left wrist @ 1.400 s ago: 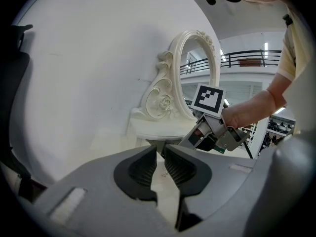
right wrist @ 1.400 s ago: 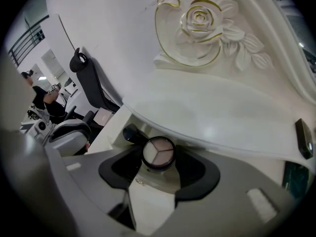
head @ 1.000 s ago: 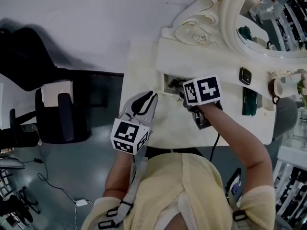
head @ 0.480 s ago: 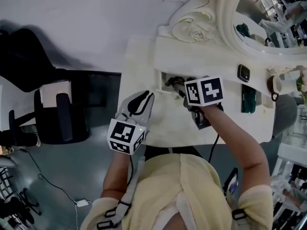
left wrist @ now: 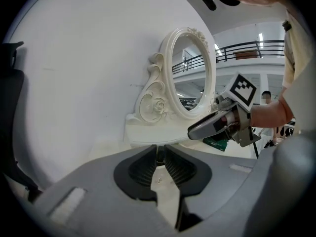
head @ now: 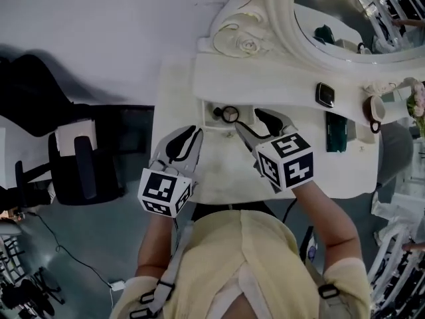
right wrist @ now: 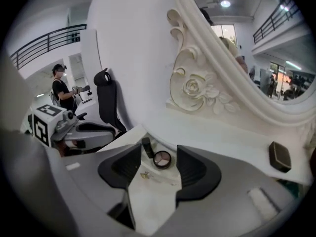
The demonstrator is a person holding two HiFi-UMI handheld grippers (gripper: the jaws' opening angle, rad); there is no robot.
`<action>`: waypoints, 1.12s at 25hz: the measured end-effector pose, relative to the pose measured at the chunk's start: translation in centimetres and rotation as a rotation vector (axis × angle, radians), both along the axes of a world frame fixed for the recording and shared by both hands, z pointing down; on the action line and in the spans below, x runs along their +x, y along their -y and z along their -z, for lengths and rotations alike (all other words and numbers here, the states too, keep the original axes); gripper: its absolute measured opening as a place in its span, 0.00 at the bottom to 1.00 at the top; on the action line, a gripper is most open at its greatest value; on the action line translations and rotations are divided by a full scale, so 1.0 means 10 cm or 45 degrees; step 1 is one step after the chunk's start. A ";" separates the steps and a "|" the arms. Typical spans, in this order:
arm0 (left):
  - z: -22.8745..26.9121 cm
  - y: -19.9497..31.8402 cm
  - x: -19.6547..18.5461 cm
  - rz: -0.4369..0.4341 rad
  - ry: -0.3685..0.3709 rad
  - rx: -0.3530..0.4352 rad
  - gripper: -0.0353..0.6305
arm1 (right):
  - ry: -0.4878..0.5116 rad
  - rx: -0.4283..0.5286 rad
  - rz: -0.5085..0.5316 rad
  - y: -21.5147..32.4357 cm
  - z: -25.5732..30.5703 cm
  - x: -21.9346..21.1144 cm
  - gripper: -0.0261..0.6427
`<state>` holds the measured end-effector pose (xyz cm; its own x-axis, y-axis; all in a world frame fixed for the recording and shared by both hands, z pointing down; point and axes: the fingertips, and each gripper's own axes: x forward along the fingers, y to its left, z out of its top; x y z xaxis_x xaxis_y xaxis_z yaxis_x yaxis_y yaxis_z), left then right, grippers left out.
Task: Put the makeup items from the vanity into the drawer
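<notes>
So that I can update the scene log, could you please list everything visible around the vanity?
vanity: one, white, centre
mirror: one, oval, white carved frame, on the vanity's back
drawer: one, white, open, under the shelf
round compact: one, dark-rimmed, in the drawer
tube: one, black, in the drawer beside the compact
square case: one, black, on the shelf
flat pack: one, dark green, on the vanity top, right
cup: one, pale, vanity's right end
office chair: one, black, floor at left
left gripper: one, grey, jaws together, by the drawer's left corner
right gripper: one, grey, open and empty, above the drawer
</notes>
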<state>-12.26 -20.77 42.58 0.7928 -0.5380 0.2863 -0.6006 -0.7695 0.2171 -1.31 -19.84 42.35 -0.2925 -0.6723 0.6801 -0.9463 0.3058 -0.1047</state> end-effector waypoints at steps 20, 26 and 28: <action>0.39 -0.42 1.27 -0.159 0.012 0.094 0.13 | -0.133 0.303 -0.298 -0.60 0.53 1.87 0.42; 0.44 -0.55 1.53 -0.200 0.014 0.099 0.13 | -0.158 0.332 -0.392 -0.59 0.54 2.26 0.46; 0.44 -0.56 1.58 -0.211 0.017 0.099 0.13 | -0.159 0.334 -0.431 -0.57 0.52 2.36 0.47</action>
